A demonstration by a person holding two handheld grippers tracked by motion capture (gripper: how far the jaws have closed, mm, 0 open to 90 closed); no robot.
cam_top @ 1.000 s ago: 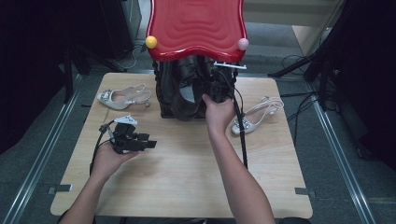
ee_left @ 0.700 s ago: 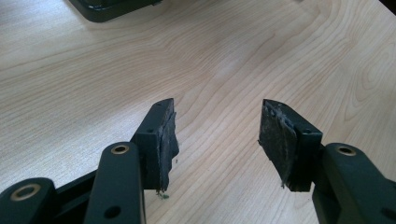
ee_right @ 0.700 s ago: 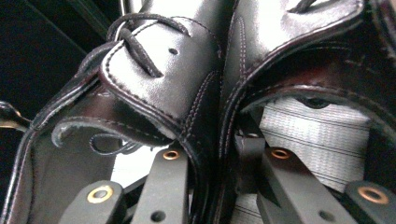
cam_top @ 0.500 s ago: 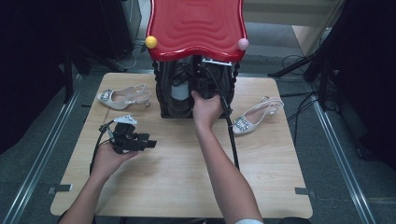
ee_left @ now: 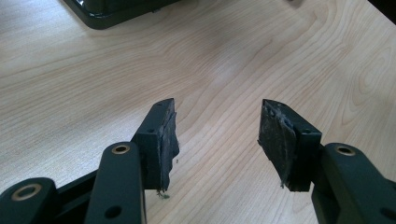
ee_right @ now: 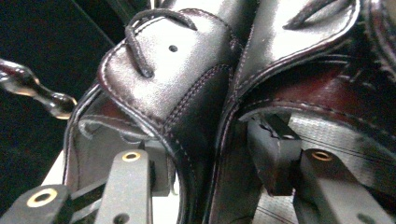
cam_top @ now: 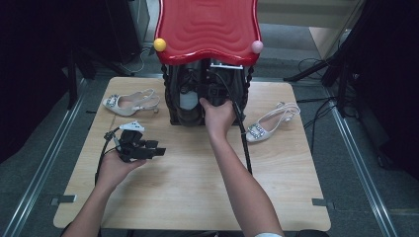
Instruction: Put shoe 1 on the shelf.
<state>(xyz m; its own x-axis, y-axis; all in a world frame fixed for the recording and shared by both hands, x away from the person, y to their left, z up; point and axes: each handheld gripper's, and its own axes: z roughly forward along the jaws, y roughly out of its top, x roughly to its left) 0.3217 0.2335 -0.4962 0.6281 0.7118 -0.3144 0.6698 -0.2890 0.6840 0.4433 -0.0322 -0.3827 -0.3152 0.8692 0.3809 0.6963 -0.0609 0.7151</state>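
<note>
At upper centre of the frame, the right tongs [ee_right: 210, 158] clamp dark leather shoes [ee_right: 196, 93] under a red rack [cam_top: 207, 29], while the left tongs [ee_left: 217, 140] rest apart over the wooden surface [cam_top: 197, 187].

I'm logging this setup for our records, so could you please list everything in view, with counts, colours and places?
Table: one, light wood, centre of the high view.
Shoe rack: one, red wavy top on dark posts, at the table's far edge.
Knobs: two, yellow and pink, on the rack top's front corners.
Dark shoes: two it seems, glossy dark leather, pressed together under the rack top.
Silver heels: two, one left of the rack, one right of it.
Left gripper: black, jaws apart over bare table.
Right gripper: black, one jaw in each dark shoe, across their adjoining sides.
</note>
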